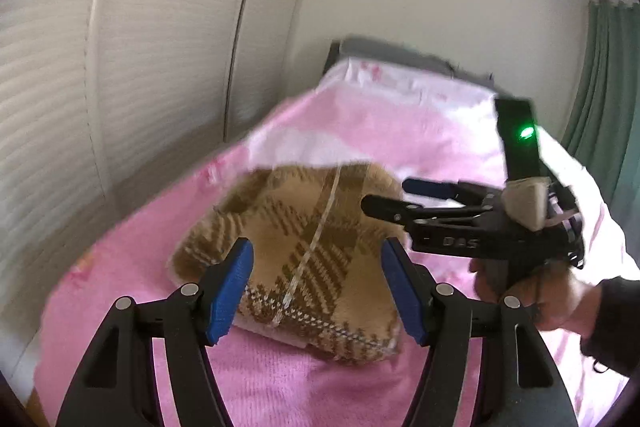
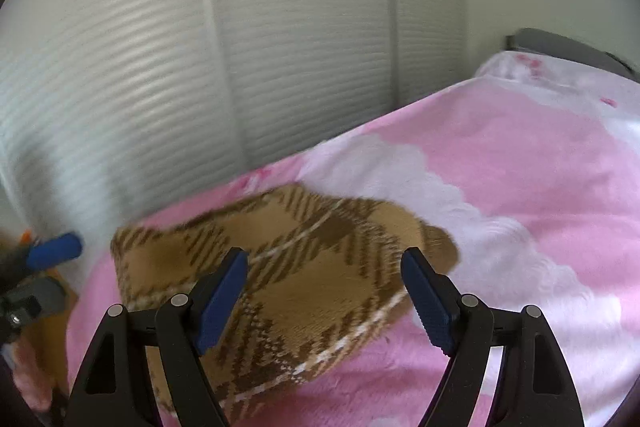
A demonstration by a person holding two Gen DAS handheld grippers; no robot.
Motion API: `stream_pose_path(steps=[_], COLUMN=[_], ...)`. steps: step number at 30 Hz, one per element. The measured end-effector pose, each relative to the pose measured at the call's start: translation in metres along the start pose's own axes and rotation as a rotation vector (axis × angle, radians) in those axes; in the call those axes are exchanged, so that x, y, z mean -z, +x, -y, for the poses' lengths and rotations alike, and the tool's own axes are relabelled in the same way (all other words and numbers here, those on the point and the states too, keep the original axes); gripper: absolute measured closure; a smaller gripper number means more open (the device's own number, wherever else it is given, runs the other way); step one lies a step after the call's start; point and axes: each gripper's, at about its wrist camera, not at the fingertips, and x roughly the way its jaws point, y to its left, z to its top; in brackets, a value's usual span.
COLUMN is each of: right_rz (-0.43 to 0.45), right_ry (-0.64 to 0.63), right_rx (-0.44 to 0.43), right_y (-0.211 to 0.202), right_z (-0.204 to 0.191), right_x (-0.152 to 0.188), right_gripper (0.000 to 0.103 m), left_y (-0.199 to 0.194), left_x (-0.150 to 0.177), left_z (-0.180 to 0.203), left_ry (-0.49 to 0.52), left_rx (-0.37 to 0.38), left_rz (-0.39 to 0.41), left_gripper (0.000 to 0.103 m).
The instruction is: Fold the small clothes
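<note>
While the left gripper [image 1: 316, 287] hovers, fingers apart, over a fuzzy tan plaid garment [image 1: 296, 259] on the pink blanket [image 1: 280, 387], the right gripper [image 2: 324, 295] hangs likewise, fingers spread, above that cloth [image 2: 280, 287].

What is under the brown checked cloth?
The brown plaid cloth lies on a pink and white blanket, which shows all around it. Whatever sits directly beneath the cloth is covered, so nothing else can be seen there. Both grippers hover open above it.
</note>
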Motion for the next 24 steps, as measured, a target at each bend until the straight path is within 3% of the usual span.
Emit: stream_pose_path(steps=[3, 7, 12, 15, 20, 24], right_rz=[-0.065, -0.123, -0.129, -0.082, 0.055, 0.140], right_ry=[-0.039, 0.010, 0.045, 0.038, 0.051, 0.066], right_rx=[-0.017, -0.029, -0.007, 0.051, 0.150, 0.277], right_y=[0.016, 0.034, 0.041, 0.015, -0.095, -0.209], right_z=[-0.012, -0.005, -0.008, -0.013, -0.017, -0.016], right_x=[0.009, 0.023, 0.023, 0.018, 0.030, 0.069], right_gripper=[0.023, 0.019, 0.019, 0.019, 0.018, 0.015], left_y=[0.031, 0.052, 0.037, 0.008, -0.046, -0.104], left_x=[0.010, 0.021, 0.015, 0.012, 0.014, 0.029], left_z=[-0.022, -0.037, -0.021, -0.007, 0.031, 0.103], left_ry=[-0.075, -0.129, -0.097, -0.084, -0.078, -0.035], left_rx=[0.038, 0.074, 0.035, -0.007, -0.052, -0.031], left_rz=[-0.096, -0.123, -0.089, -0.053, -0.030, -0.011], left_gripper=[0.038, 0.038, 0.037, 0.030, 0.025, 0.018])
